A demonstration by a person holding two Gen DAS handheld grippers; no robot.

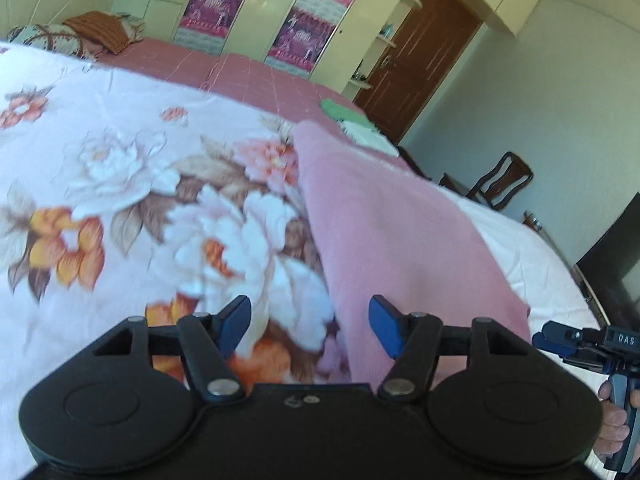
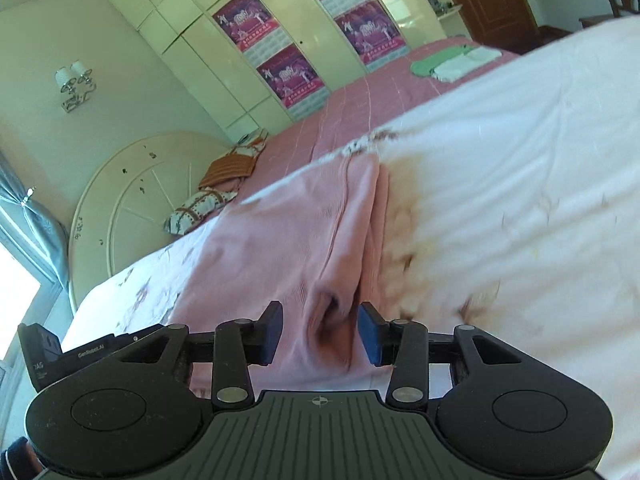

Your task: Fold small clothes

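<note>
1. Left gripper (image 1: 310,326): jaws apart, blue pads (image 1: 236,320) wide of each other, nothing between them. It hovers over the bed, touching no cloth that can be seen.
2. Below the left gripper's gap: the near left edge of the pink garment (image 1: 384,216) where it meets the floral sheet (image 1: 120,168). Left pad is over the sheet's flowers, right pad over pink cloth.
3. Right gripper (image 2: 318,334): jaws apart, narrower gap than the left. A bunched fold of the pink garment (image 2: 304,240) shows in the gap, but the pads are not pressing on it. Whether it touches the cloth: cannot tell, the view is blurred.
4. Pink garment: lies flat on the floral sheet (image 2: 520,184), long and narrow, running away from both cameras, with a lengthwise fold line on its right side in the right wrist view.
5. The right gripper shows at the right edge of the left wrist view, with a hand (image 1: 616,424) on its handle. The left gripper's body shows at the left edge of the right wrist view.
6. Further out: pink checked bedspread (image 1: 256,80) beyond the sheet, with a green cloth (image 1: 336,108) and a white cloth (image 1: 368,136) stacked at its far corner, well apart from the pink garment.
7. Background: pillows (image 2: 208,204) at the round headboard (image 2: 120,196), cream wardrobe (image 2: 200,48) with posters, brown door (image 1: 420,60).
</note>
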